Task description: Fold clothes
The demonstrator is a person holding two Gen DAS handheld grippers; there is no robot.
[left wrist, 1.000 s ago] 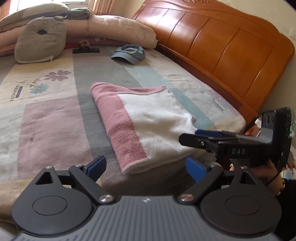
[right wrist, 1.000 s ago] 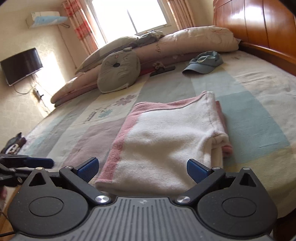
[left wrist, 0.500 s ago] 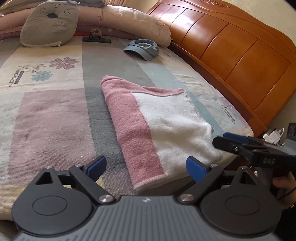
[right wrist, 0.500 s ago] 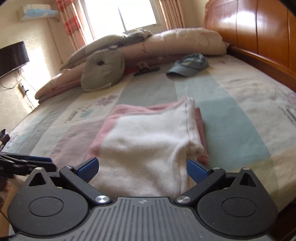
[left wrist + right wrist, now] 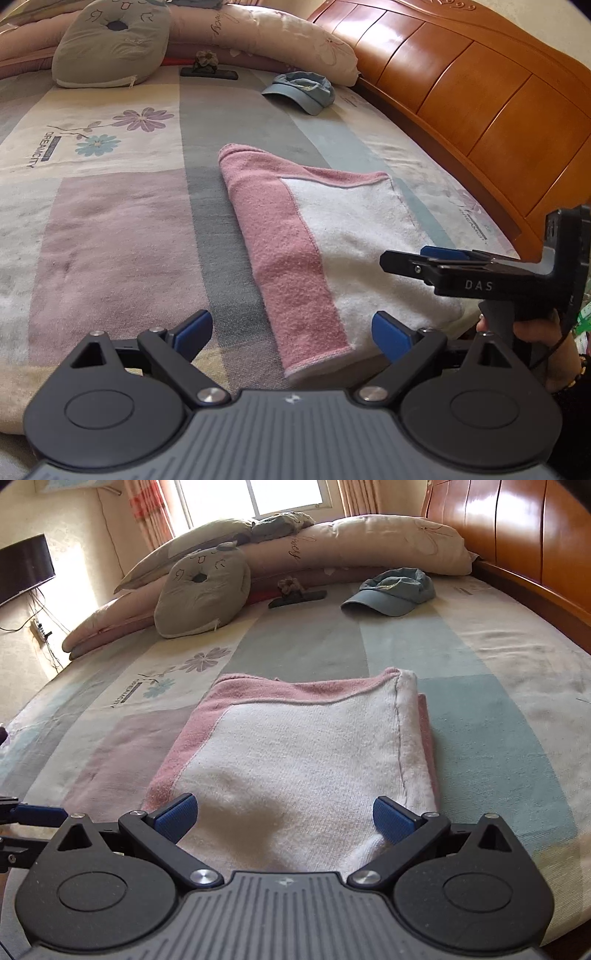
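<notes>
A folded pink and white towel [image 5: 325, 236] lies flat on the patchwork bedspread [image 5: 118, 229], near the bed's front edge. My left gripper [image 5: 291, 330] is open, low over the bed's edge, with the towel's near pink corner between its blue pads and nothing held. My right gripper [image 5: 284, 814] is open too, hovering just above the towel's [image 5: 295, 760] near white edge. In the left wrist view the right gripper [image 5: 424, 258] comes in from the right, held by a hand [image 5: 532, 328], over the towel's near right corner.
A blue cap [image 5: 391, 590], a grey cat-face cushion [image 5: 201, 594], a dark flat object with a small figure [image 5: 295, 594] and rolled quilts [image 5: 332, 554] lie at the far side. The wooden headboard [image 5: 480, 92] runs along the right. A wall television [image 5: 24, 572] hangs at left.
Both grippers have moved forward towards the towel, which fills more of each view. The right gripper has risen and reached over the towel's near right corner. The towel has not moved.
</notes>
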